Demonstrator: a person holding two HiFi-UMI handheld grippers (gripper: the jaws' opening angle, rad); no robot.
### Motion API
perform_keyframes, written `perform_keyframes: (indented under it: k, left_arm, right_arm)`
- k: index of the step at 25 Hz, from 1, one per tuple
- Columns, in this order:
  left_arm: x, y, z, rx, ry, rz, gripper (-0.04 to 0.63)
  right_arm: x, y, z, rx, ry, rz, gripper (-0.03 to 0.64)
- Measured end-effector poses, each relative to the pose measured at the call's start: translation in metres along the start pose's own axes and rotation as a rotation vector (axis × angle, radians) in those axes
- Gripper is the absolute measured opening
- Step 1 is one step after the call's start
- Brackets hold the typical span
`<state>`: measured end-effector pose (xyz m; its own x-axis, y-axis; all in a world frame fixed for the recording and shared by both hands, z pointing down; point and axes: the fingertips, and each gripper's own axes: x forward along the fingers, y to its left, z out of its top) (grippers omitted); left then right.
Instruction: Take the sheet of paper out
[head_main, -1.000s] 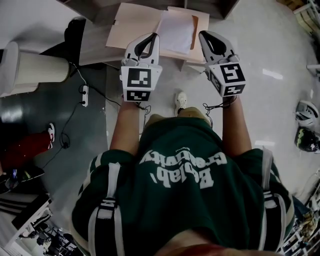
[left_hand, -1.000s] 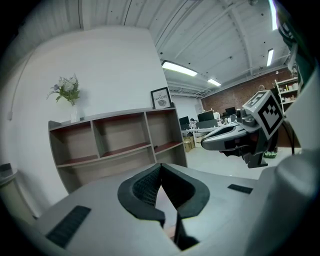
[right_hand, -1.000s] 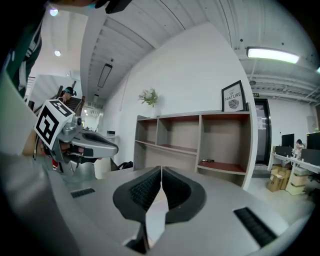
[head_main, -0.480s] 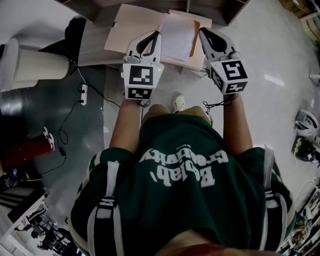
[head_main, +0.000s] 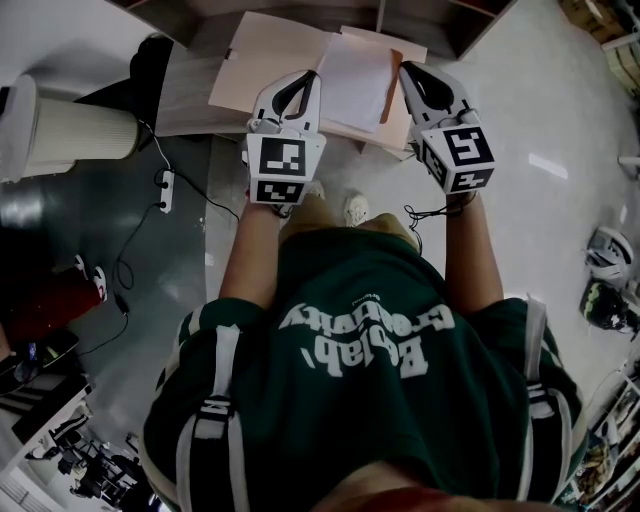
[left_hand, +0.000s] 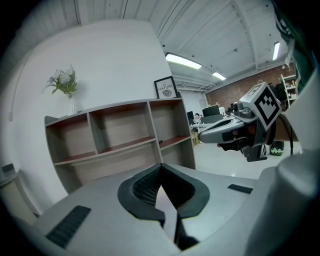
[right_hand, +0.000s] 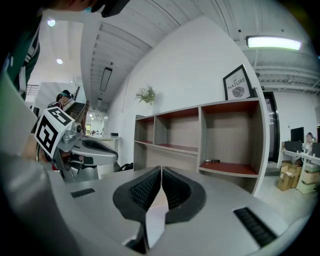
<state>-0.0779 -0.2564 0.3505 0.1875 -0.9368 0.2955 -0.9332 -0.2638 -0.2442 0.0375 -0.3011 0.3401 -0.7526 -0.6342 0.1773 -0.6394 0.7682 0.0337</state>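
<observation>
Both grippers have come forward, so the open peach folder (head_main: 265, 60) at the grey table (head_main: 185, 100) now reaches further under them. On its right half lies the white sheet of paper (head_main: 355, 72), between the left gripper (head_main: 311, 76) and the right gripper (head_main: 404, 68). Each gripper's jaws are pressed tight together, tips over the folder.
</observation>
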Motion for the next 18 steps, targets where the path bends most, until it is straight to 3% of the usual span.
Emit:
perform_keyframes:
  k: [3, 10, 18]
  left_arm:
    - [0.005, 0.005, -0.005, -0.005, 0.005, -0.009, 0.018]
    - [0.015, 0.002, -0.005, -0.026, 0.007, -0.051, 0.018]
    - [0.021, -0.004, -0.022, -0.062, 0.047, -0.076, 0.018]
  right_arm:
    - [0.008, 0.001, -0.004, -0.015, 0.009, 0.007, 0.035]
    - [0.023, -0.002, -0.037, -0.209, 0.1, 0.048, 0.037]
    - [0.042, 0.009, -0.12, -0.622, 0.318, 0.242, 0.045]
